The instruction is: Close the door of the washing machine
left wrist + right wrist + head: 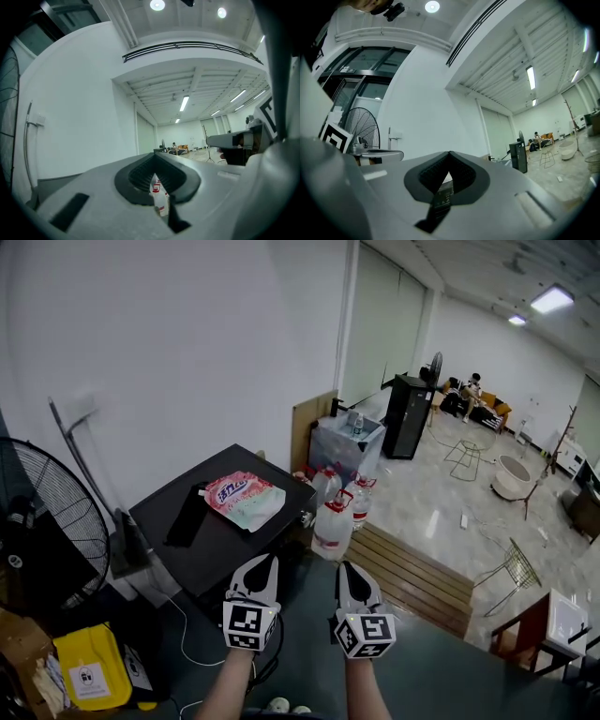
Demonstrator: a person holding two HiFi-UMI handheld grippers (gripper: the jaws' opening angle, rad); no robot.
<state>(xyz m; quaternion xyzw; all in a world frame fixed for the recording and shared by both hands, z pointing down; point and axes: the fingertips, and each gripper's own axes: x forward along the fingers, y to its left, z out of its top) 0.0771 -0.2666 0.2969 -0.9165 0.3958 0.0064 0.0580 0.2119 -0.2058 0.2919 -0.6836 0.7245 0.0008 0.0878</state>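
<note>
White-and-black L gripper and R gripper sit side by side at the bottom of the head view, each w/ its marker cube facing the camera, bare forearms behind. Both point fwd, about level. L gripper view: jaws together, tips meeting, nothing gripped – just a bottle seen far off through the slit. R gripper view: same, jaws closed w/ nothing between them. Each gripper shows at the edge of the other's view.

Below them is a dark grey-green surface. Low left is a yellow bag, w/ a big floor fan above it.

Just ahead and left, against the white wall, is the washer – a black-topped box, well apart from both grippers. Its top lies flat w/ a pink-and-green pouch and a black strip on it; can't make out the door itself.

Right of it stand water bottles, then a wooden pallet. Behind the bottles is a clear bin, then a black tower unit. Far end of the room: a person seated on an orange sofa
</note>
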